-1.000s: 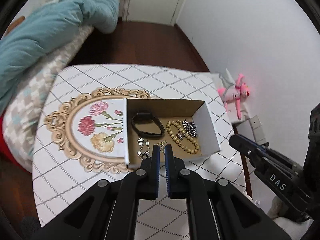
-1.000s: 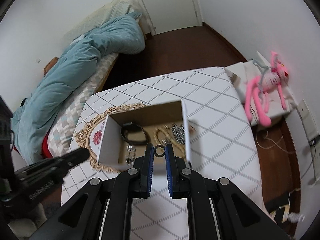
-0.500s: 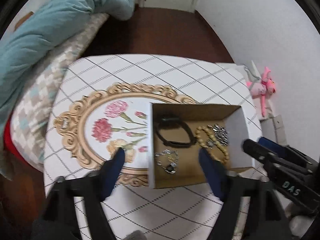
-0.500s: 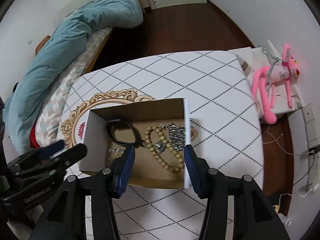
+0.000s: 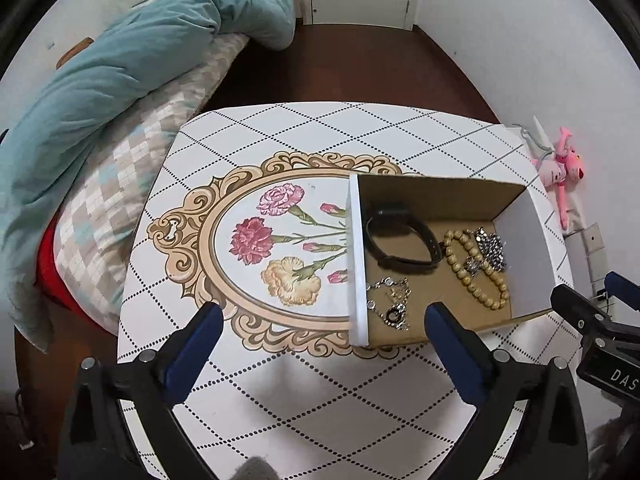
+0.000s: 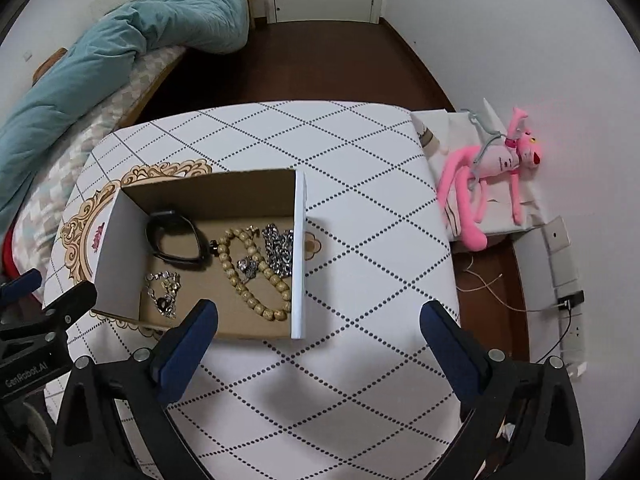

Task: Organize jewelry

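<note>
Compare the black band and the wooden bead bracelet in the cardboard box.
The black band is a smooth, dark, continuous strap; the wooden bead bracelet is a string of round tan beads. The black band lies toward the box's far left corner, nothing resting on it; the wooden bead bracelet lies further right with a small silver piece on it and a sparkly silver piece alongside. Both are closed loops lying flat on the cardboard box floor.

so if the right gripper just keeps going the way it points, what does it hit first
Most likely the white side wall of the cardboard box or the tablecloth beside it. The right gripper has its jaws opening with nothing between them; depth is hard to judge.
</note>
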Motion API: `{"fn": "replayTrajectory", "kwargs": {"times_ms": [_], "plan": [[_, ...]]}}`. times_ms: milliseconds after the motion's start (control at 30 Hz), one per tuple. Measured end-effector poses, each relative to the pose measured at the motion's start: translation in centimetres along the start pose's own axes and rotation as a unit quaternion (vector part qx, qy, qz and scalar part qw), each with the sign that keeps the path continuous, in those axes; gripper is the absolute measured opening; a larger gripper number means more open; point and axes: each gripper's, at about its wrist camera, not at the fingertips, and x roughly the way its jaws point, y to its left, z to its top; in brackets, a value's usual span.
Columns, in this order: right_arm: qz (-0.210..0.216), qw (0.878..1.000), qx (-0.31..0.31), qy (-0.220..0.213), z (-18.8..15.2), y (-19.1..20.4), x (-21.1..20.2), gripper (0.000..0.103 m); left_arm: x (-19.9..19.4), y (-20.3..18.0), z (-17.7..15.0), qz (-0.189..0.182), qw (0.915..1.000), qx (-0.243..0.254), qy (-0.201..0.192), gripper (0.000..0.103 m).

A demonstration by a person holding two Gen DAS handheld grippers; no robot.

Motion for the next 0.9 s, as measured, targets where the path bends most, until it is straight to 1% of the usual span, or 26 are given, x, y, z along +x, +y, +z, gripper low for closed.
{"fn": "replayTrajectory", "kwargs": {"times_ms": [300, 533, 700, 900], "plan": [[-0.012, 1.0, -0.001, -0.002, -0.8, 0.2, -0.1, 0.103, -0.2, -0.6, -0.7, 0.001, 1.0, -0.005, 0.001, 0.103], [-0.019, 1.0, 0.004, -0.015, -1.6, -0.2, -1.5, 0.103, -2.0, -1.0, -1.2, -0.001, 0.9999, -0.006, -0.012, 0.103], [-0.02, 0.999, 0.011, -0.04, -2.5, -0.6, -4.4, 0.103, -4.5, -1.1, -1.9, 0.001, 0.9996, -0.007, -0.026, 0.103], [-0.027, 0.996, 0.018, -0.08, -3.8, -1.1, -9.5, 0.103, -9.5, -1.0, -2.9, -0.009, 0.9981, -0.011, -0.061, 0.103]]}}
